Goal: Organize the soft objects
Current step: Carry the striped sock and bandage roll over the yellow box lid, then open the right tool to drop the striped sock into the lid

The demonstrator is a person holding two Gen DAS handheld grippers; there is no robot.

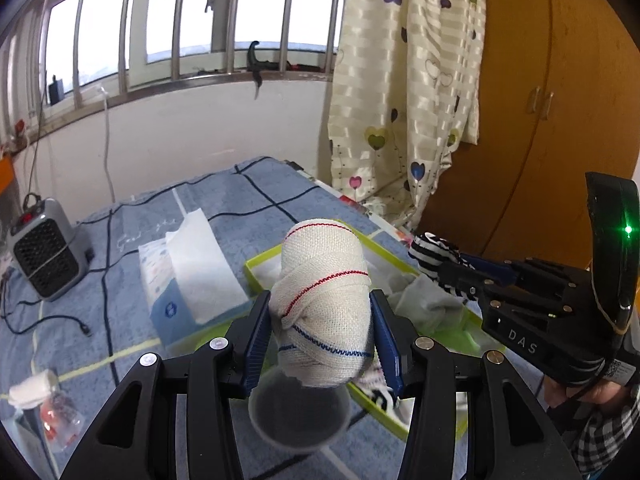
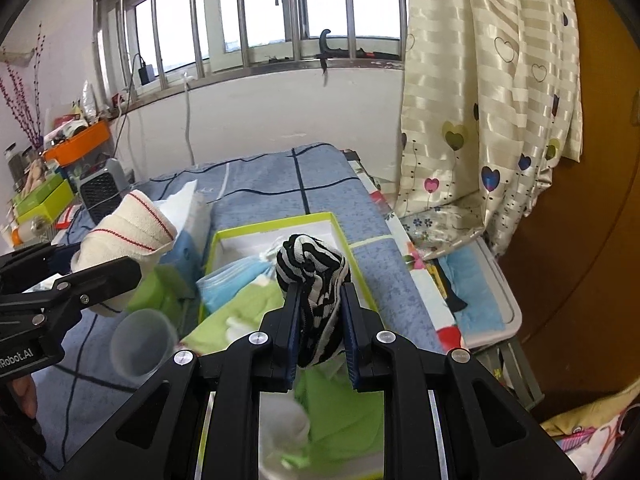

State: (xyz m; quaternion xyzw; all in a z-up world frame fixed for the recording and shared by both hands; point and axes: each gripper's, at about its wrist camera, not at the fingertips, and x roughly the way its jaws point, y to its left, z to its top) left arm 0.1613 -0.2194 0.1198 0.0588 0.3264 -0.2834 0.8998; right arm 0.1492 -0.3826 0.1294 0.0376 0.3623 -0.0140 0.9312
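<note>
Your left claw (image 1: 320,320) is pinching a rolled cream knit sock with red and blue stripes (image 1: 324,304), holding it up over the near edge of the lime-green shallow cardboard box (image 1: 260,258). Your right claw (image 2: 320,320) is squeezing a balled black-and-white striped sock (image 2: 312,276) above that same box, which is sitting on the blue checked bedspread (image 1: 240,196). A translucent plastic cup (image 2: 140,344) is standing just beside the box, under the left bundle, so be steering clear of it. Blue and green cloths seem to be filling the box already, though blur is hiding detail. Be lowering each roll into a free spot before you are loosening either grip.
</note>
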